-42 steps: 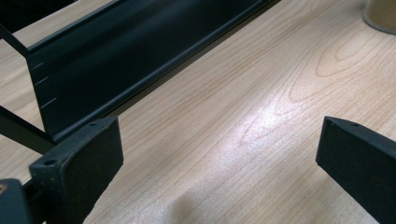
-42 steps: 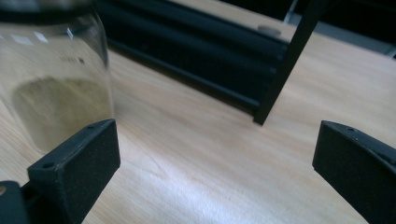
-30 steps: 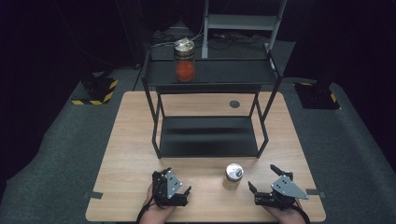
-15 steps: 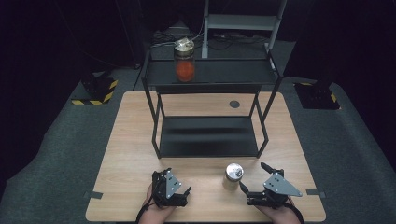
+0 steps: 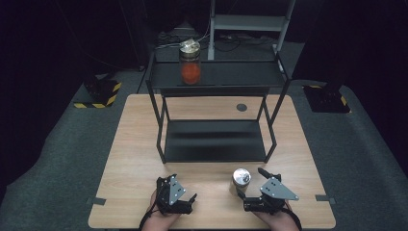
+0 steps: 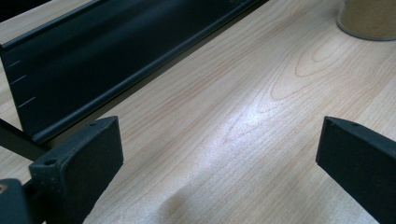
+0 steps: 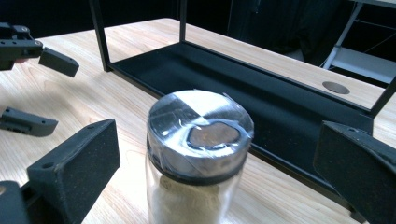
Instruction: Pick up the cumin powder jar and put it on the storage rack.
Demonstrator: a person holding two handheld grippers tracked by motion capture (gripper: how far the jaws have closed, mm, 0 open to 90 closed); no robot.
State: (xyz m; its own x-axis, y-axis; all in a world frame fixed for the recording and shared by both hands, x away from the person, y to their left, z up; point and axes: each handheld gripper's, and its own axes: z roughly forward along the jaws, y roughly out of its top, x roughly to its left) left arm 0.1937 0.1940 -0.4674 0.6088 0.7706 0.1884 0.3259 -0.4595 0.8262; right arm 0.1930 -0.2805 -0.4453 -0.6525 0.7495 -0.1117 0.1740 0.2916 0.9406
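Note:
A glass jar (image 5: 240,179) with a foil-covered silver lid and pale powder inside stands upright near the table's front edge. My right gripper (image 5: 251,190) is open, its jaws wide on either side of the jar (image 7: 198,154) and not touching it. My left gripper (image 5: 183,190) rests open on the wood to the left, nothing between its jaws (image 6: 219,140); the powder jar's base (image 6: 369,18) is off to its far right. A second jar (image 5: 190,62) with red contents stands on the top shelf of the black rack (image 5: 216,79).
The black metal rack's lower tray (image 5: 214,139) sits mid-table, its front lip (image 6: 93,60) close ahead of the left gripper. The left gripper (image 7: 44,91) appears across bare wood (image 5: 134,144) in the right gripper view. A round grommet (image 5: 241,107) lies behind the rack.
My right gripper has slid left and turned toward the powder jar, so its jaws now flank it. The left gripper and both jars have stayed put.

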